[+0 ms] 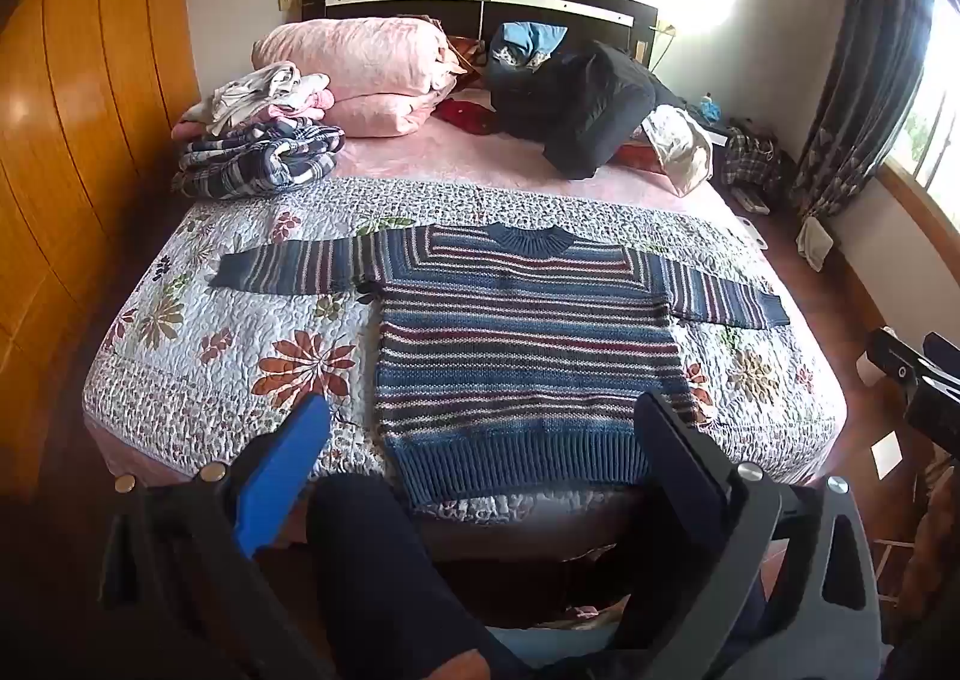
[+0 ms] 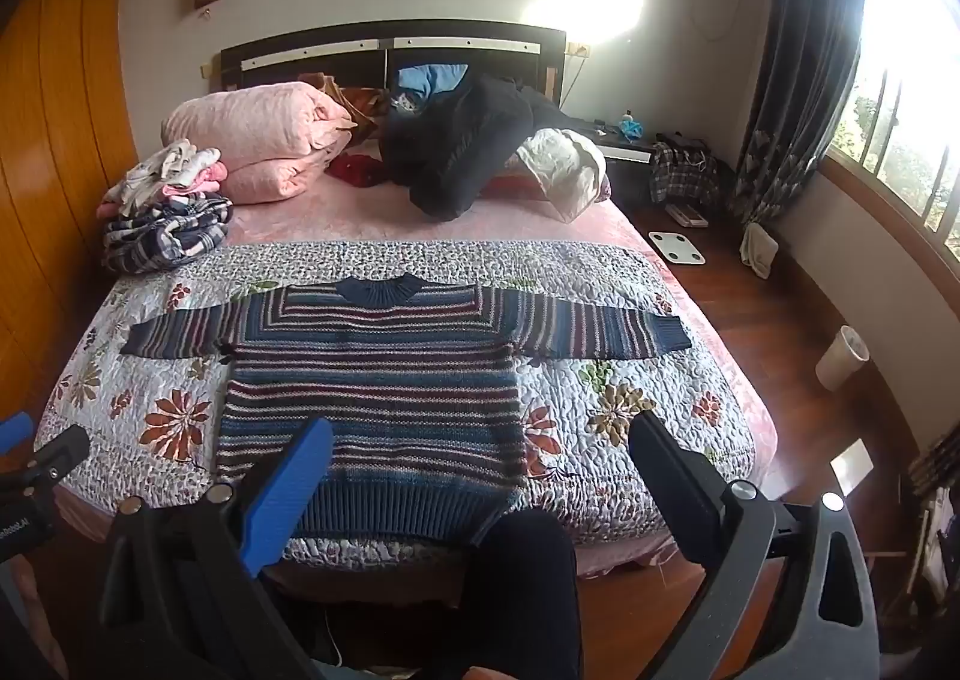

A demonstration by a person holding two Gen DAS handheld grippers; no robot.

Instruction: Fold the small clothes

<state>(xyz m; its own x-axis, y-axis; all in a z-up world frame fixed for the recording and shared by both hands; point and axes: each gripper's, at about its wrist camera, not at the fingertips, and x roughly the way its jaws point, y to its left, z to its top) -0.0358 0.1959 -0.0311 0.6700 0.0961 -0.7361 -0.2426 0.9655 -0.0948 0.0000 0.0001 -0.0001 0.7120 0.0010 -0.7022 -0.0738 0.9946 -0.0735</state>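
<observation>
Sweater (image 1: pixel 528 344) lies flat on the bed (image 1: pixel 180 380), sleeves spread; left gripper (image 1: pixel 480 428) and right gripper (image 2: pixel 480 440) hover spread wide, empty.

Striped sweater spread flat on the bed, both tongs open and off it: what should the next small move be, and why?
Probably bring the left tongs onto the left sleeve and fold it across the body. The striped sweater lies flat on the quilt with both sleeves out, nothing is folded, and the right tongs hold nothing.
</observation>
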